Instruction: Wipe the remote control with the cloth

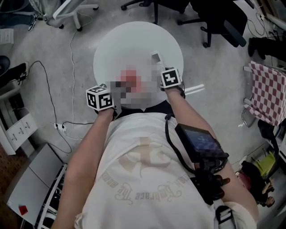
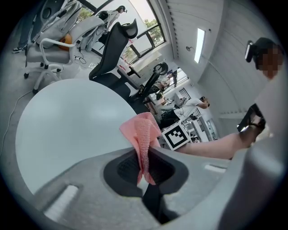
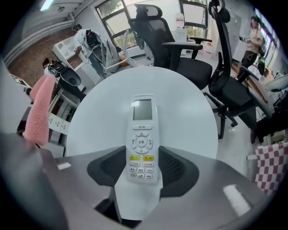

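Observation:
My right gripper (image 3: 143,173) is shut on a white remote control (image 3: 142,140). The remote's lower end sits between the jaws, with its screen and buttons facing up, and it is held above the round white table (image 3: 180,103). In the head view the remote (image 1: 157,58) sticks out beyond the right gripper's marker cube (image 1: 170,78). My left gripper (image 2: 145,168) is shut on a pink cloth (image 2: 143,134), which bunches upward from the jaws. The cloth (image 3: 39,110) also shows at the left of the right gripper view. A mosaic patch hides both sets of jaws in the head view.
The table (image 1: 134,44) stands on a grey floor. Black office chairs (image 1: 214,20) are behind it and a white chair (image 1: 71,11) is at the back left. A red checked cloth (image 1: 268,91) hangs at the right. A cable and power strip (image 1: 62,127) lie at the left.

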### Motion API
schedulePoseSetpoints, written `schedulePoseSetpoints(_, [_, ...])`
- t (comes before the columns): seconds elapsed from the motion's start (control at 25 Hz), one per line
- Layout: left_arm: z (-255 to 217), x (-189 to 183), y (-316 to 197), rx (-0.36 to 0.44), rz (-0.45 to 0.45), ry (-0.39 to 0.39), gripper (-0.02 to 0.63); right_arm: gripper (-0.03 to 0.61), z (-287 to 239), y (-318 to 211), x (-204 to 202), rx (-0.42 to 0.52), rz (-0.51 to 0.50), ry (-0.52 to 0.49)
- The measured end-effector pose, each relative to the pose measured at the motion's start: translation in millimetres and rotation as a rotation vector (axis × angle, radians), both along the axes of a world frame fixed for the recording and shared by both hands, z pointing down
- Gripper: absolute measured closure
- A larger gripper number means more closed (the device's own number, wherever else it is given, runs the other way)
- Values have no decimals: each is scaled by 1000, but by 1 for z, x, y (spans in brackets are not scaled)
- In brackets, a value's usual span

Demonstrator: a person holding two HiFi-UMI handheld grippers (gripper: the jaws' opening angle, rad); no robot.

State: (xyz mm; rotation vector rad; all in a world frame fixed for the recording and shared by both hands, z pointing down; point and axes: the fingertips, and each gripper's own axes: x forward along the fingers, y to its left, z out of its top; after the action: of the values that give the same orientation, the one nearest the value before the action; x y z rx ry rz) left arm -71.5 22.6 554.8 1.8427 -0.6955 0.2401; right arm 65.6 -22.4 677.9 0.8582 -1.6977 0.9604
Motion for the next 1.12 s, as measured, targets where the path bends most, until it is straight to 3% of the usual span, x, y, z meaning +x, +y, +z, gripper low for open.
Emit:
schedulePoseSetpoints(0.16, [-3,-4,-1,14,16,-2,595,341,2,0,-1,21,-23,18])
schedulePoseSetpoints(0.36, [-10,-7,0,66,88,-21,595,339,-15,-4,-1,82,19,7])
schedulePoseSetpoints(0.48, [-16,-13,2,96,108,-17,595,384,-33,-3,-4,133,66,-19])
schedulePoseSetpoints(0.6, [-23,-16,-4,138,137,-12,595,501,-64,-13,-6,243,135,-76])
schedulePoseSetpoints(0.72, [-34,-15,-12,189,173,-2,595,571,-101,-22,-3,367,199,-129])
schedulePoseSetpoints(0.96, [-68,-17,-34,353,219,-18,595,571,-167,-29,0,554,256,-218])
schedulePoseSetpoints(1.12, [-88,-18,-38,447,247,-25,595,571,-197,-17,-8,640,224,-268])
